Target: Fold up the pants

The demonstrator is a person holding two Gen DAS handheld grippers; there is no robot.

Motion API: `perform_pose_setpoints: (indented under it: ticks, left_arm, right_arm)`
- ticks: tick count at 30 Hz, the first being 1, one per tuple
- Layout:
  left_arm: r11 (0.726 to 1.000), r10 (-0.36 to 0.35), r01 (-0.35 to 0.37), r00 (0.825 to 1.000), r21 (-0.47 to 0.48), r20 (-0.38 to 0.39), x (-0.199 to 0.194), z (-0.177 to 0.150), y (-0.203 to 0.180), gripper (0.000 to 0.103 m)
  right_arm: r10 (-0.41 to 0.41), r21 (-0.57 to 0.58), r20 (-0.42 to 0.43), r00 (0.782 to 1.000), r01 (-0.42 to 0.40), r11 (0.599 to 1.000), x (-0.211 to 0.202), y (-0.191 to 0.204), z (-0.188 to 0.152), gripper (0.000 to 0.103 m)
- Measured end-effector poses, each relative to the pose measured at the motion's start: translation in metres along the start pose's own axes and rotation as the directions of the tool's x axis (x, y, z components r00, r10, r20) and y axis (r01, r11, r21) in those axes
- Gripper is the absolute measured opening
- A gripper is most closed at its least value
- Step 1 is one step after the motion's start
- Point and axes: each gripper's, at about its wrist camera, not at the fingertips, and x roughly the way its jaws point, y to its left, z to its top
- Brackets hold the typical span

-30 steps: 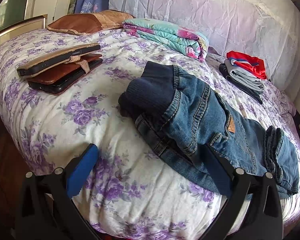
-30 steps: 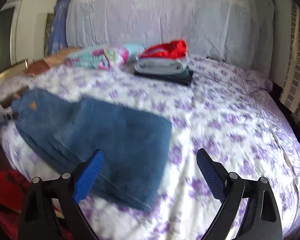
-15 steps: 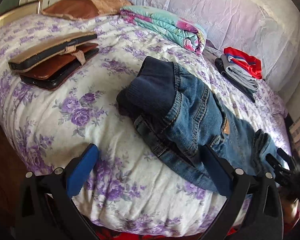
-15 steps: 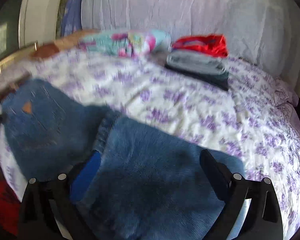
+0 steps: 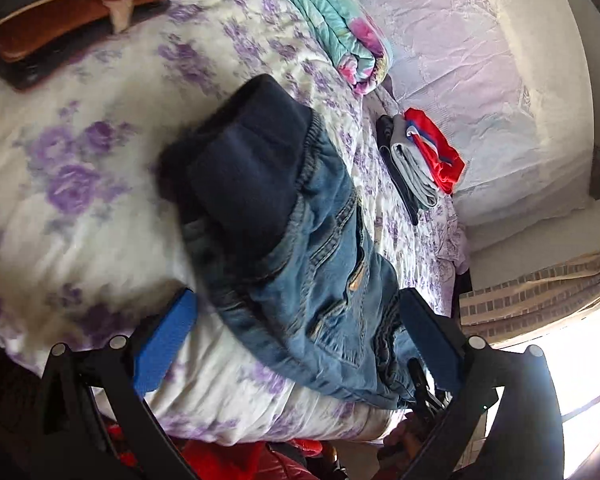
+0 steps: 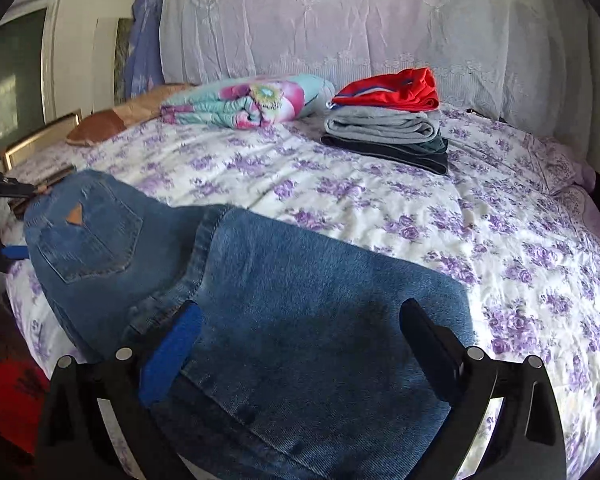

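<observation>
Blue denim pants (image 5: 312, 264) with a dark navy ribbed waistband (image 5: 244, 160) lie on the floral bedspread near the bed's front edge. In the right wrist view the pants (image 6: 300, 312) show a back pocket with a tan patch (image 6: 75, 214) and a leg folded over. My left gripper (image 5: 296, 344) is open, its blue pads either side of the pants' seat. My right gripper (image 6: 300, 344) is open and hovers over the folded leg. The left gripper also shows in the right wrist view (image 6: 8, 192), at the waist end.
A stack of folded clothes with a red top (image 6: 388, 120) and a rolled floral blanket (image 6: 244, 100) lie at the back of the bed. Brown cases (image 5: 60, 12) lie at the left. Something red (image 6: 12, 400) is on the floor below the bed edge.
The left gripper has moved in close over the pants and tilted. The right gripper has moved over the folded leg, which now fills its lower view.
</observation>
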Motion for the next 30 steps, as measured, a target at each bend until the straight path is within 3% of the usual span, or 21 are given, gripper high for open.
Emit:
perform_pose_setpoints:
  ticks: [2,4,6,7,9,11,13,14,16,18,21,24,25,28,30]
  left_arm:
    - [1.000,0.023,-0.023,1.000,0.011,0.021,0.010,0.006,-0.004,0.098]
    - [0.999,0.044,-0.043,0.997,-0.012,0.060,0.013,0.012,-0.002,0.091]
    - [0.995,0.080,-0.074,0.991,-0.061,0.104,0.008,0.011,0.004,0.067]
    - [0.995,0.074,-0.067,0.991,-0.067,0.108,0.008,0.011,0.007,0.065]
    - [0.996,0.085,-0.080,0.990,-0.044,0.113,0.009,0.011,0.006,0.051]
    - [0.993,0.116,-0.118,0.984,0.008,0.132,0.009,0.008,-0.001,0.046]
    - [0.991,0.123,-0.129,0.980,0.027,0.155,0.006,0.007,-0.005,0.040]
    - [0.990,0.127,-0.136,0.977,0.045,0.172,0.004,0.005,-0.010,0.036]
    - [0.982,0.144,-0.165,0.968,0.091,0.206,0.000,0.001,-0.021,0.032]
    - [0.964,0.165,-0.209,0.954,0.163,0.250,-0.006,-0.006,-0.038,0.030]
    - [0.937,0.167,-0.247,0.938,0.249,0.302,-0.015,-0.016,-0.063,0.029]
    - [0.907,0.153,-0.271,0.926,0.323,0.346,-0.020,-0.026,-0.090,0.028]
    - [0.893,0.150,-0.283,0.920,0.349,0.362,-0.021,-0.030,-0.099,0.028]
    - [0.834,0.135,-0.328,0.901,0.444,0.412,-0.022,-0.047,-0.135,0.028]
    - [0.775,0.117,-0.361,0.888,0.518,0.444,-0.019,-0.062,-0.162,0.028]
  right_arm:
    - [0.001,0.015,0.011,1.000,-0.001,1.000,-0.005,-0.003,0.000,0.100]
    - [0.001,0.040,0.031,1.000,-0.003,0.999,-0.011,-0.007,-0.001,0.100]
    - [-0.003,0.059,0.057,0.998,-0.001,0.998,-0.019,-0.012,0.001,0.100]
    - [-0.012,0.061,0.076,0.997,0.007,0.998,-0.023,-0.014,0.003,0.100]
    - [-0.042,0.049,0.087,0.995,0.038,0.998,-0.026,-0.013,0.006,0.100]
    - [-0.085,0.012,0.054,0.995,0.085,0.996,-0.015,-0.009,0.006,0.100]
    - [-0.127,-0.077,-0.082,0.988,0.121,0.990,0.017,0.001,-0.003,0.100]
    - [-0.179,-0.150,-0.094,0.979,0.164,0.975,0.027,0.009,-0.010,0.100]
    - [-0.195,-0.170,-0.054,0.979,0.183,0.968,0.022,0.014,-0.011,0.100]
    - [-0.135,-0.134,-0.012,0.991,0.132,0.982,0.005,0.008,-0.004,0.099]
    - [-0.196,-0.086,0.078,0.977,0.203,0.976,-0.018,0.000,-0.002,0.099]
    - [-0.218,-0.197,-0.102,0.971,0.195,0.961,0.016,0.002,-0.016,0.100]
    - [-0.204,-0.193,-0.061,0.977,0.189,0.963,0.015,0.000,-0.018,0.100]
    - [-0.079,-0.060,-0.018,0.997,0.078,0.995,-0.009,-0.023,-0.015,0.099]
    - [-0.023,0.045,0.054,0.998,0.020,0.999,-0.032,-0.048,-0.016,0.099]
